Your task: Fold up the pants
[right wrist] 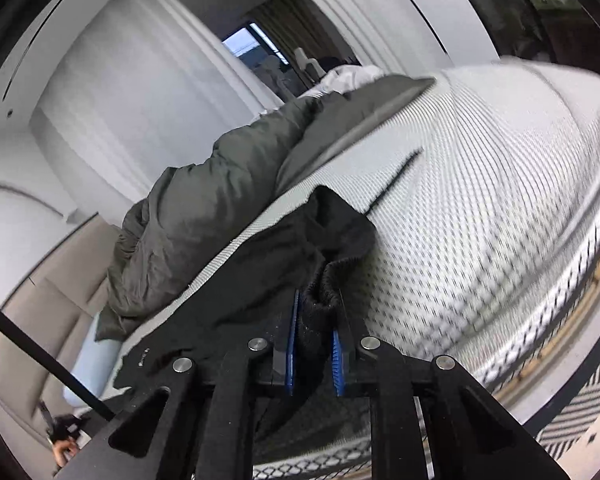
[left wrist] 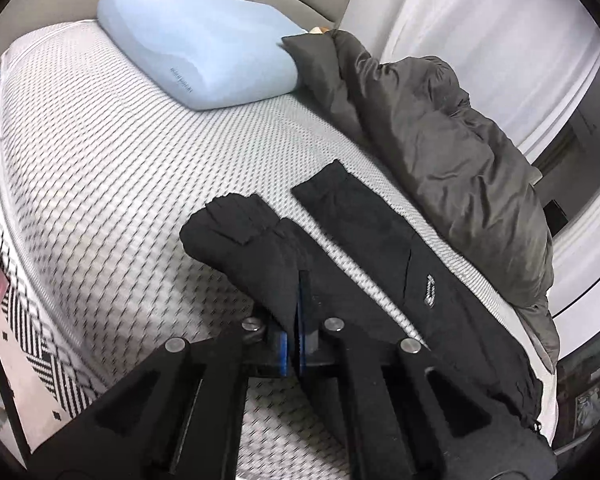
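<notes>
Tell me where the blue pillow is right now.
In the left wrist view, the blue pillow lies at the far end of the mattress, upper left, its right end touching the grey duvet.

Ahead of me a blue pillow (left wrist: pixel 204 56) lies on the patterned mattress (left wrist: pixel 100 168), a grey duvet (left wrist: pixel 452 152) bunched along its far edge beside it.

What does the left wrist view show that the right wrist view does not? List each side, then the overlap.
Only the left wrist view: the whole light blue pillow, both trouser legs with their cuffs, the small logo on the cloth, and the left gripper shut on one leg.

Only the right wrist view: the doorway with a window beyond, and the right gripper shut on a ribbed edge of the black pants.

Both: the pants, the dark grey duvet, the patterned mattress.
</notes>
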The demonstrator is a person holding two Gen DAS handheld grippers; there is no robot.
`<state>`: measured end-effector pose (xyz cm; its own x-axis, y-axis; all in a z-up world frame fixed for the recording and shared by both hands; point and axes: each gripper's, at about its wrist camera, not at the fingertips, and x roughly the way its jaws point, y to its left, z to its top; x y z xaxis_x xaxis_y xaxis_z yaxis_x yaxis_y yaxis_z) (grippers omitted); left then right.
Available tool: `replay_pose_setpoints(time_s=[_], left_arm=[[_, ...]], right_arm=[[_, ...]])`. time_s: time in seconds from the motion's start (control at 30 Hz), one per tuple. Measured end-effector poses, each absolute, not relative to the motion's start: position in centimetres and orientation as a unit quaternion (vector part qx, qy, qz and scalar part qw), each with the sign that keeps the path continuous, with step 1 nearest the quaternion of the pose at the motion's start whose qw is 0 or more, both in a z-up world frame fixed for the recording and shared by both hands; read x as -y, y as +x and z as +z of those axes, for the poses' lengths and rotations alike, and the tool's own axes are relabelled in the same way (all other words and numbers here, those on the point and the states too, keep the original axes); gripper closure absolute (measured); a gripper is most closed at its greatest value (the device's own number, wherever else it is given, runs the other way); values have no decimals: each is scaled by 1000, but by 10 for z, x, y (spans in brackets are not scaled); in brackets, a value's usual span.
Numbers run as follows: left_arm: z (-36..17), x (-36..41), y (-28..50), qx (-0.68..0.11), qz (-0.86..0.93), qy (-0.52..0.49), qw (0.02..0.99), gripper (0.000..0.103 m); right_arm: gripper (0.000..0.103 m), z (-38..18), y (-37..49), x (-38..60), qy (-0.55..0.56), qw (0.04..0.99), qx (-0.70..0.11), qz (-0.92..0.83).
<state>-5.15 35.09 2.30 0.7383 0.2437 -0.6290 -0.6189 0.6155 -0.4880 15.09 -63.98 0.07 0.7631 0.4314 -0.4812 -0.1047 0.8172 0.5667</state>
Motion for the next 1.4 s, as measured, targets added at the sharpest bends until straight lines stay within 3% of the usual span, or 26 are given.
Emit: replay_pose_setpoints(time_s=[0.27,0.47,0.77,0.83,0.87,0.93,0.97,1.0,1.07,1.4], left_arm=[[63,-361,2,-256,241,-349,869,103],[87,-383,83,-257,243,-350,867,103],[59,-418,249,-346,275,-325,836,100],[49,-419,270,-369,291,-311,826,92],[47,-417,272,-366,289,-311,828,77],[45,-406,271,-358,266,-312,839,43],[45,-402,267,-359,267,-306,840,15],[46,-396,263,-356,273,-297,843,5],[50,-381,247,-340,275,-286,853,2],[58,-277,175,-302,196,-289,887,1]], right_arm=[[90,38,200,625,263,908,-290,151],[90,65,274,590,239,917,-287,141],[89,34,430,539,218,908,-351,67],[68,19,459,529,197,901,-383,51],[48,13,463,529,194,900,-388,41],[45,10,460,528,196,900,-387,45],[38,11,452,525,189,902,-384,62],[25,12,445,524,183,904,-379,73],[11,15,424,521,170,910,-369,88],[0,17,334,492,210,894,-364,156]])
